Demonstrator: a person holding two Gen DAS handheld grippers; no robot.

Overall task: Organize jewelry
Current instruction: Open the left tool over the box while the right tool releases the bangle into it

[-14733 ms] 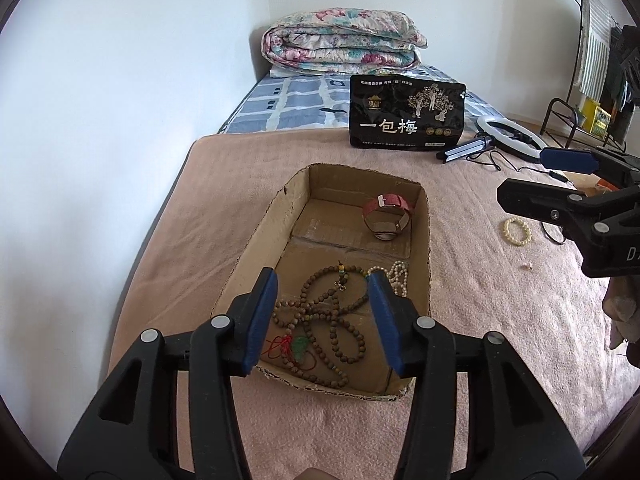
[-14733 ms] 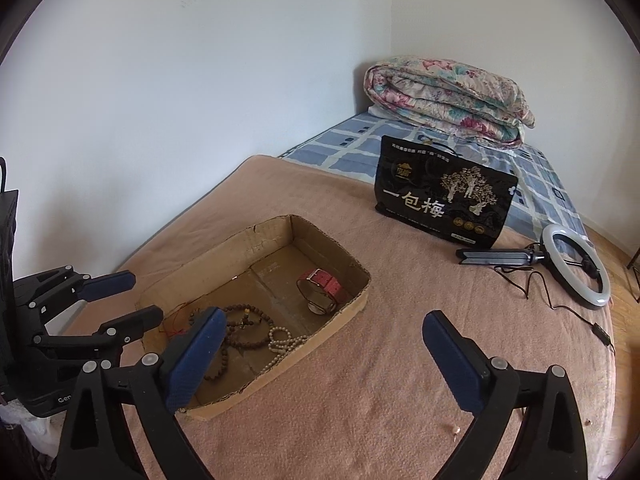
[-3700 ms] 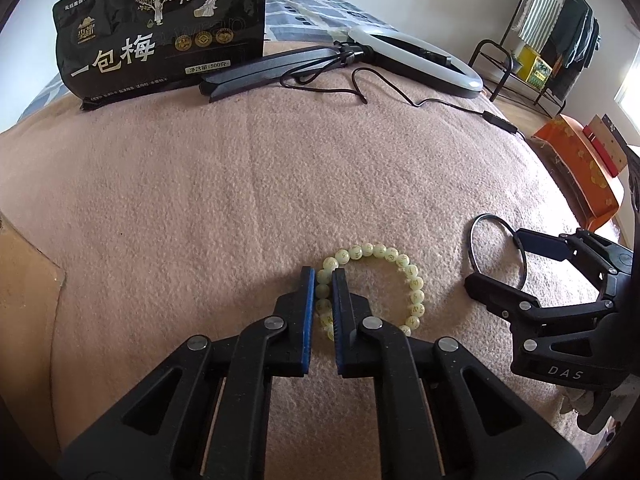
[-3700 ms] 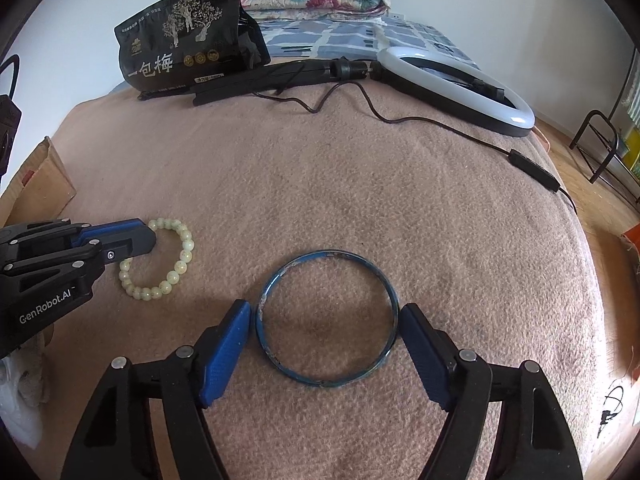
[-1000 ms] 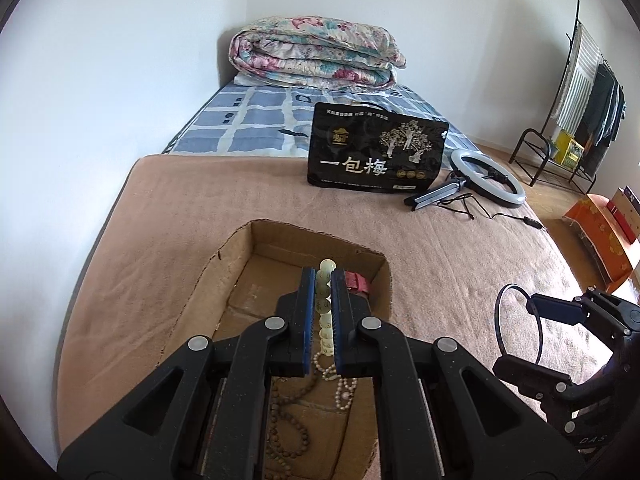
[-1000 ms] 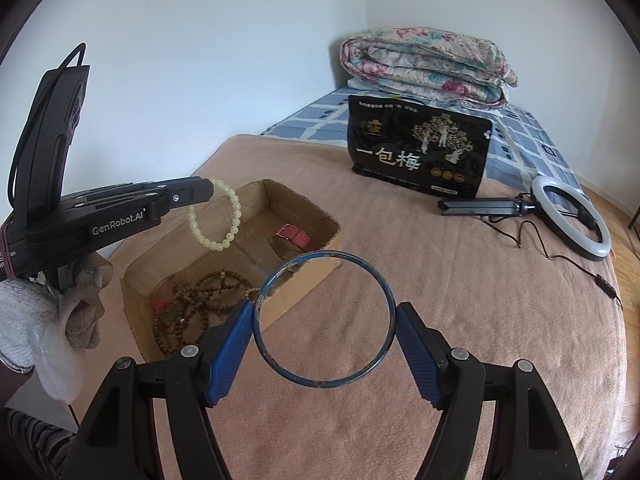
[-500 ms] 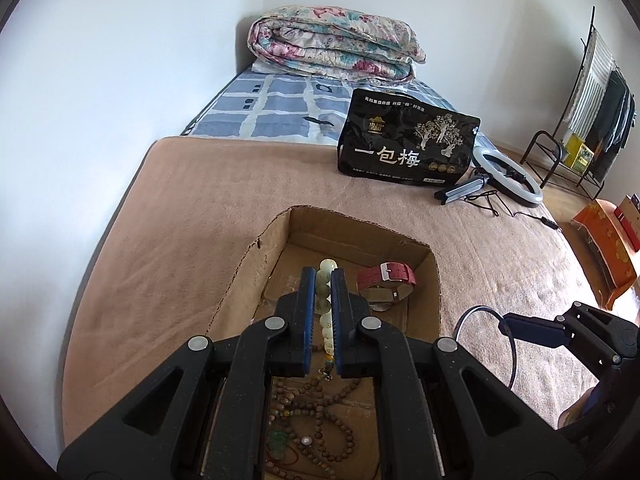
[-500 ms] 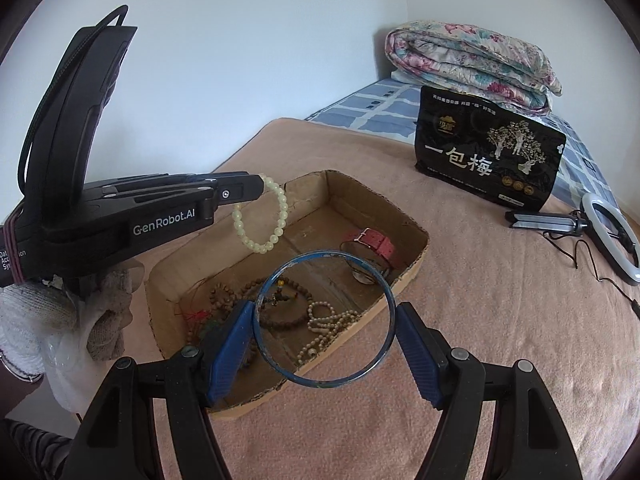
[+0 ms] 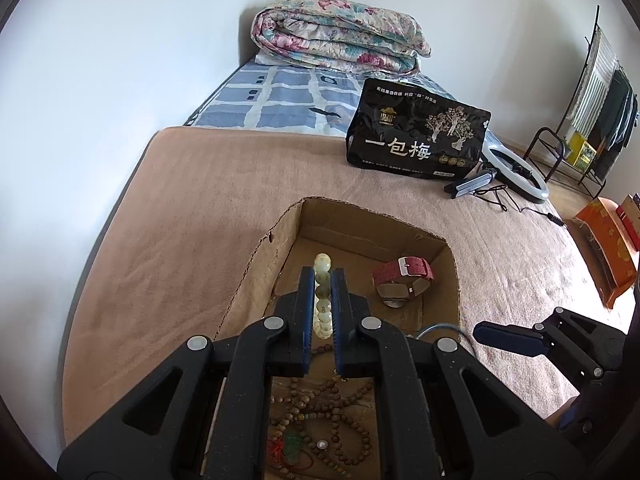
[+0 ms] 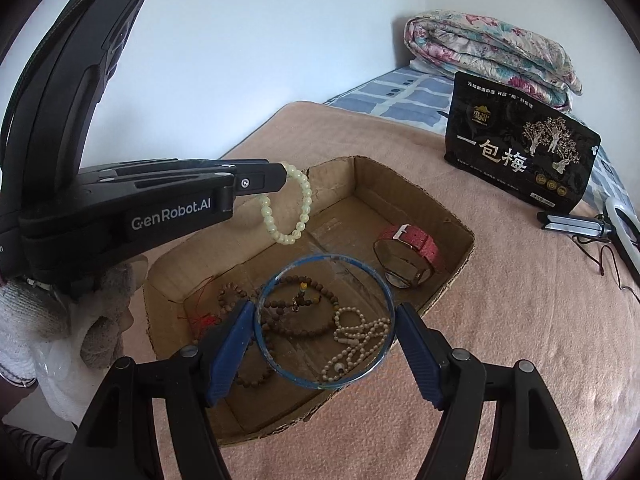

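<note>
Both tongs have come over the cardboard box (image 10: pixel 460 236), left tongs (image 9: pixel 322 308) clamping the pale bead bracelet (image 10: pixel 286 208), right tongs (image 10: pixel 325 342) spanning the blue bangle (image 10: pixel 384 292), ready to drop.

Pinkish-tan blanket (image 9: pixel 208 216) spread over bed; blue-and-white checked sheet (image 9: pixel 276 100) beyond it. Folded floral quilt (image 9: pixel 340 36) against corner wall. Black pouch with white Chinese lettering (image 9: pixel 416 138) standing upright on blanket. Just beside it, white ring light (image 9: pixel 516 168) lying flat with folded stand and cable. Clothes rack (image 9: pixel 592 92) and orange box (image 9: pixel 608 248) on floor at far right.
</note>
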